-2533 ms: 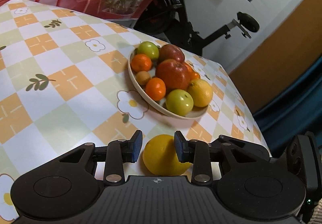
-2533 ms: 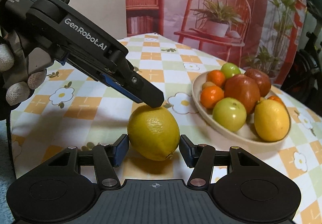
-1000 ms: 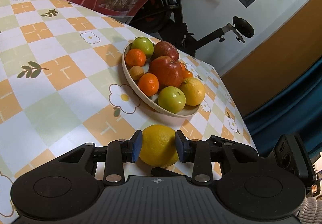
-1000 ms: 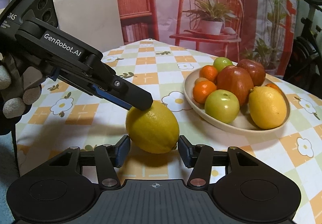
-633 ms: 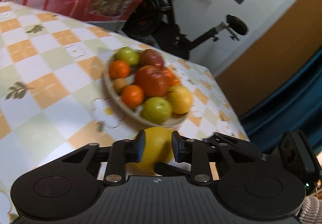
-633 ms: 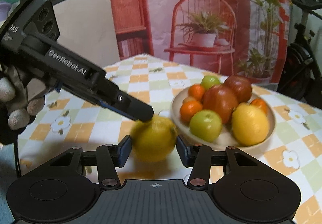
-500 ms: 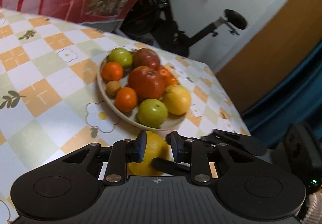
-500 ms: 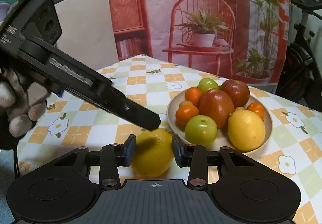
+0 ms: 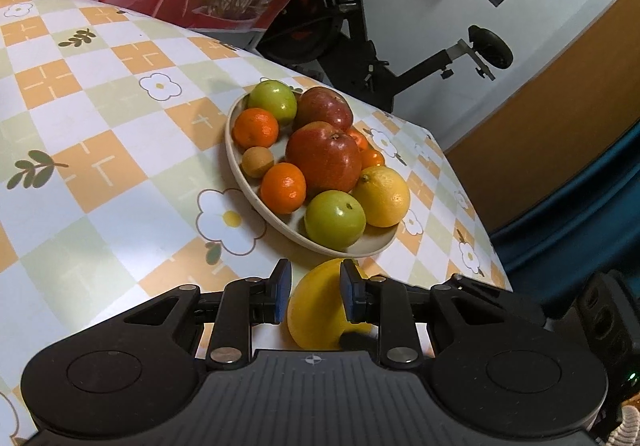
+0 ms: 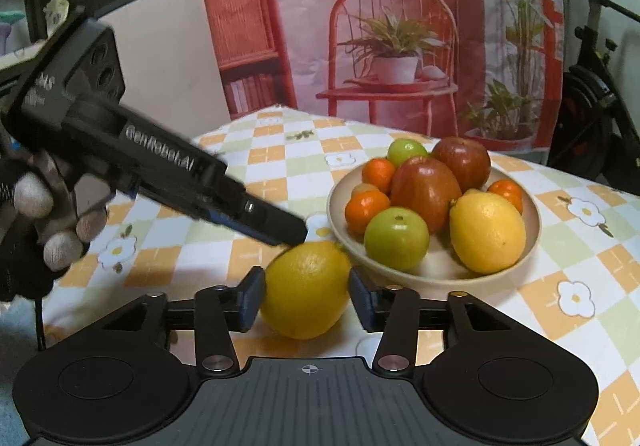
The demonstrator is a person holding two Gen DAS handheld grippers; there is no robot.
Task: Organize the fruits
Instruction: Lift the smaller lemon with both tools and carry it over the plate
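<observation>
At near left, left gripper (image 10: 294, 234): held in a gloved hand, jaws nearly shut, tip low over the lemon's top; it seems to grip nothing.
Lemon (image 10: 306, 294): on the checked tablecloth (image 10: 280, 161), just beside the plate's near rim, not yet in it.
Right gripper (image 10: 306, 288): jaws have just been opening; the lemon sits between the pads, unclamped.
Plate (image 10: 532, 230): far right, crowded with apples, oranges and another lemon.
Doing it well: close the right jaws across the lemon's middle, clear the left gripper, lift above the rim, and set it in the near gap.
Left wrist view only: how narrow the left gripper (image 9: 312, 286) stands over the lemon (image 9: 316, 306).
Right wrist view only: the lemon's whole width.
</observation>
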